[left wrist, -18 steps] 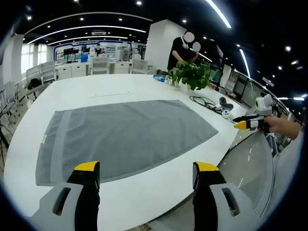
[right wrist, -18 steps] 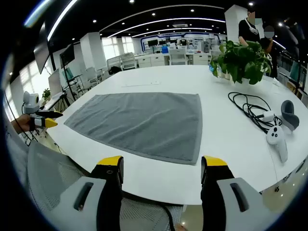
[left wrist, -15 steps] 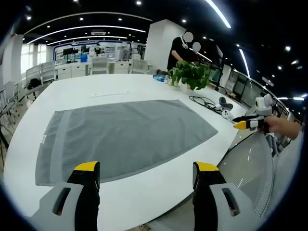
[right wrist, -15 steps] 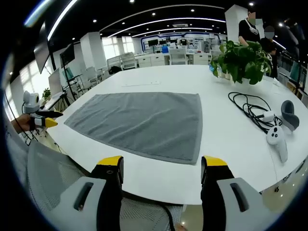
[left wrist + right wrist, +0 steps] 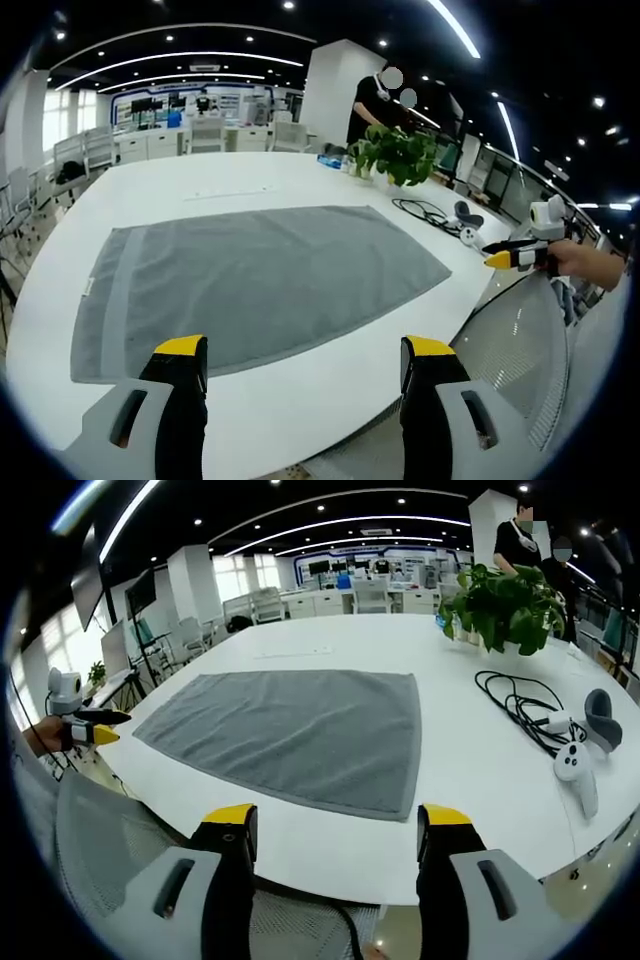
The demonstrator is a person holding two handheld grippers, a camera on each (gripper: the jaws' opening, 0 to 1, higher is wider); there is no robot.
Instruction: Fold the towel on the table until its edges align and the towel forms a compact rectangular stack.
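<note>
Left gripper (image 5: 295, 365): jaws spread wide, yellow tips apart, nothing between them; it hangs over the near table edge, short of the towel. In the right gripper view it appears small at far left (image 5: 95, 730), held in a hand; its jaw gap is too small to judge there.
Right gripper (image 5: 335, 835): jaws wide apart, holding nothing, above the table's near rim and clear of the towel. In the left gripper view it sits at far right (image 5: 510, 257), gripped by a hand cut off by the edge.
Chair back (image 5: 110, 850): grey mesh, below the table edge, partly cut off.
Table (image 5: 300, 400): white, rounded.
Towel (image 5: 250, 280): grey, spread flat in a single layer, unfolded, on the middle of the table; a small tag at one short edge is unreadable.
Cables and controllers (image 5: 560, 735): black cord and white handsets beside the towel, well apart from it.
Plant (image 5: 505, 600): leafy, at the far side of the table.
People (image 5: 375, 100): stand behind the plant, partly hidden by its leaves.
</note>
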